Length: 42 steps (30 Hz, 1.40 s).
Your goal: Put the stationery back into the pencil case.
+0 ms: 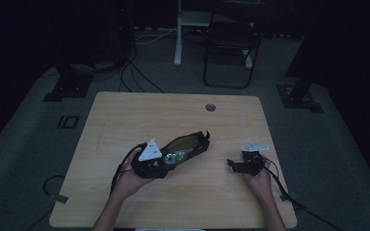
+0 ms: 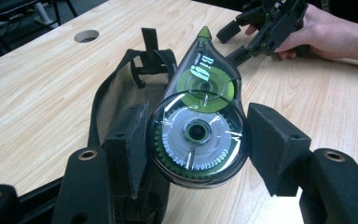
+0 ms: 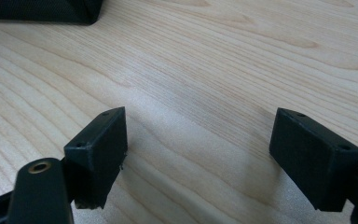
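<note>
A correction tape dispenser [image 2: 198, 126] with a clear green-tinted shell is held between the jaws of my left gripper [image 2: 198, 142], which is shut on its round end. Its green tip points away, over an open black pencil pouch [image 2: 116, 88] lying on the table. In the high view the left gripper [image 1: 161, 161] sits at the near end of the pouch [image 1: 190, 143], with the dispenser [image 1: 173, 157] just above the pouch's opening. My right gripper [image 3: 198, 140] is open over bare wood, nothing between its jaws. From above, the right gripper [image 1: 233, 164] rests to the right of the pouch.
The wooden table [image 1: 125, 115] has a round cable hole [image 1: 210, 107] near its far edge. A dark chair [image 1: 231, 43] and floor cables [image 1: 130, 72] lie beyond the table. A black corner of the pouch [image 3: 42, 11] shows at the top left of the right gripper view.
</note>
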Each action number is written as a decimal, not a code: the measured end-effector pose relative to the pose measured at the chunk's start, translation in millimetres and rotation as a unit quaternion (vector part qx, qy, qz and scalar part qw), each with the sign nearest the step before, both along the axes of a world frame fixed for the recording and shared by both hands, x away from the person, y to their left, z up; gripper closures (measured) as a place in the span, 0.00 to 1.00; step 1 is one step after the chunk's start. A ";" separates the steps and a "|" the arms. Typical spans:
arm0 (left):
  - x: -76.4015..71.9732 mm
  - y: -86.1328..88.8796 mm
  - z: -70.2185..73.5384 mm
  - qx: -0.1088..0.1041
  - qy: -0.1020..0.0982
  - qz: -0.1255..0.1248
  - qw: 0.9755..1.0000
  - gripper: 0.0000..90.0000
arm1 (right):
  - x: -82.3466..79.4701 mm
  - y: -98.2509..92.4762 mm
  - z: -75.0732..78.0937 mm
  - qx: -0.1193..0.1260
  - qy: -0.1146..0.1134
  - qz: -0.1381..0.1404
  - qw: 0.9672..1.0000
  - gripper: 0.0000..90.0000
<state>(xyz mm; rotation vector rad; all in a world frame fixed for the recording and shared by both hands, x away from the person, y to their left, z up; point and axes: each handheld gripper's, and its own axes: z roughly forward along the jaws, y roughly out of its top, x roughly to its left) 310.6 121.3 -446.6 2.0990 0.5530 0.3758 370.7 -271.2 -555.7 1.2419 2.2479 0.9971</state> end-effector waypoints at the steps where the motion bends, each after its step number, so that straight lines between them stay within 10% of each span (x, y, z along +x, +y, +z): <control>1: 0.4 0.0 0.5 0.000 0.000 0.000 1.000 0.46 | 0.0 0.0 0.0 0.000 0.000 0.000 1.000 0.21; 42: 24.7 -11.1 7.0 -0.002 -0.006 0.028 1.000 0.46 | -0.1 0.3 0.0 -0.001 0.000 0.002 1.000 0.21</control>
